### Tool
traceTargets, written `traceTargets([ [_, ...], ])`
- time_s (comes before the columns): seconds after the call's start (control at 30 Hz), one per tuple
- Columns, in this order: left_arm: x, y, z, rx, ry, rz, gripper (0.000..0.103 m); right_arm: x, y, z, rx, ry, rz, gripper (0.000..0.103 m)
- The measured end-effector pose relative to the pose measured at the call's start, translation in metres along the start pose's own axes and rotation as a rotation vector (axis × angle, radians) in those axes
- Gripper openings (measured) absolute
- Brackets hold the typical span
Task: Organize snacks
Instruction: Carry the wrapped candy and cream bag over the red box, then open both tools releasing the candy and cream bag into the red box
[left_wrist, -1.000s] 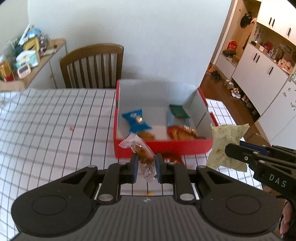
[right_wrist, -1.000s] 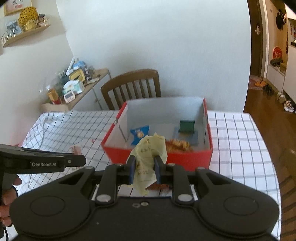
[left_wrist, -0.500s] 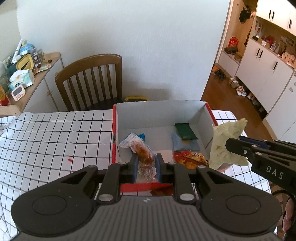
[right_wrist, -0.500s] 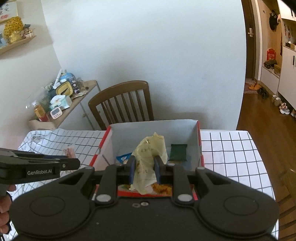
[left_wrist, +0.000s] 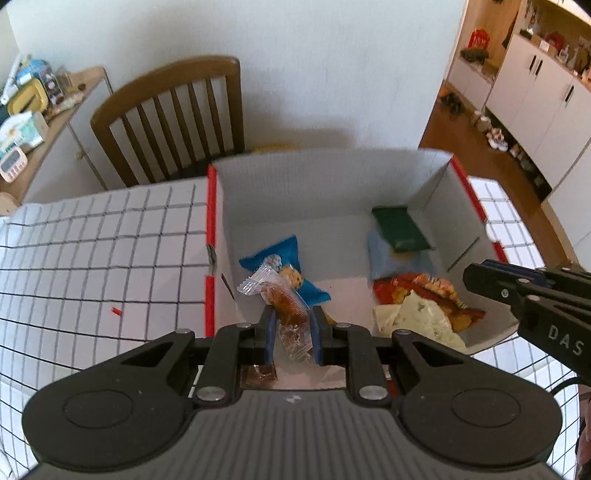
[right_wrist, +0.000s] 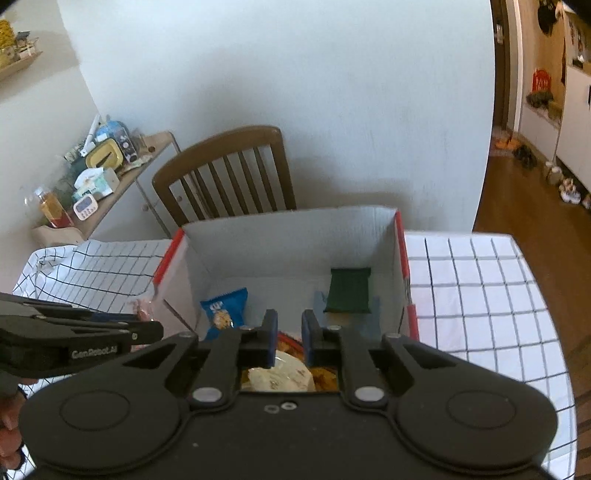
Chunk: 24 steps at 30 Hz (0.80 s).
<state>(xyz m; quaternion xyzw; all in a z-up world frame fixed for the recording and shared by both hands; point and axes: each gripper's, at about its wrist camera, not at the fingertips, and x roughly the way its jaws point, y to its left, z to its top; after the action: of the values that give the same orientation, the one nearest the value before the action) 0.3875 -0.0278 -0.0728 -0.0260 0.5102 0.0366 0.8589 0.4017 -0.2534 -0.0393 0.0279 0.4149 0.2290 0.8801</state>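
A red cardboard box (left_wrist: 210, 236) with a white inside stands on the checked table; it also shows in the right wrist view (right_wrist: 400, 254). In it lie a blue cookie pack (left_wrist: 286, 258), a green packet (left_wrist: 400, 229), an orange-red packet (left_wrist: 424, 288) and a pale yellow-green bag (left_wrist: 421, 319). My left gripper (left_wrist: 291, 328) is shut on a clear-wrapped snack (left_wrist: 284, 299) and holds it over the box's near left part. My right gripper (right_wrist: 289, 332) is open and empty above the pale bag (right_wrist: 280, 376).
A wooden chair (left_wrist: 173, 114) stands behind the table. A side shelf with clutter (right_wrist: 96, 166) is at the far left. White cabinets (left_wrist: 535, 85) stand at the right. The checked tablecloth (left_wrist: 92, 240) spreads left of the box.
Both grippers moved forward over the box. My right gripper opened and let go of the pale yellow-green bag, which now lies in the box. The left still holds the clear-wrapped snack.
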Motion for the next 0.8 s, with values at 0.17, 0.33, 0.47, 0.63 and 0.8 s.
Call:
traceTargets([
  [0.17,0.027,0.001,-0.006,-0.002,0.059,0.01,0.019,0.013,-0.005,-0.012,0.008,0.04,0.004,0.013],
  [0.33,0.042,-0.002,-0.015,0.011,0.095,-0.01,0.019,0.022,-0.011,-0.022,0.021,0.073,-0.009,0.014],
  [0.47,0.044,-0.002,-0.018,0.002,0.103,-0.002,0.019,0.025,-0.014,-0.028,0.032,0.091,-0.018,0.018],
  [0.63,0.041,0.003,-0.019,-0.032,0.108,-0.017,0.02,0.023,-0.015,-0.032,0.037,0.099,-0.024,0.024],
  [0.8,0.03,0.004,-0.022,-0.032,0.087,-0.011,0.02,0.018,-0.011,-0.033,0.032,0.102,-0.026,0.027],
])
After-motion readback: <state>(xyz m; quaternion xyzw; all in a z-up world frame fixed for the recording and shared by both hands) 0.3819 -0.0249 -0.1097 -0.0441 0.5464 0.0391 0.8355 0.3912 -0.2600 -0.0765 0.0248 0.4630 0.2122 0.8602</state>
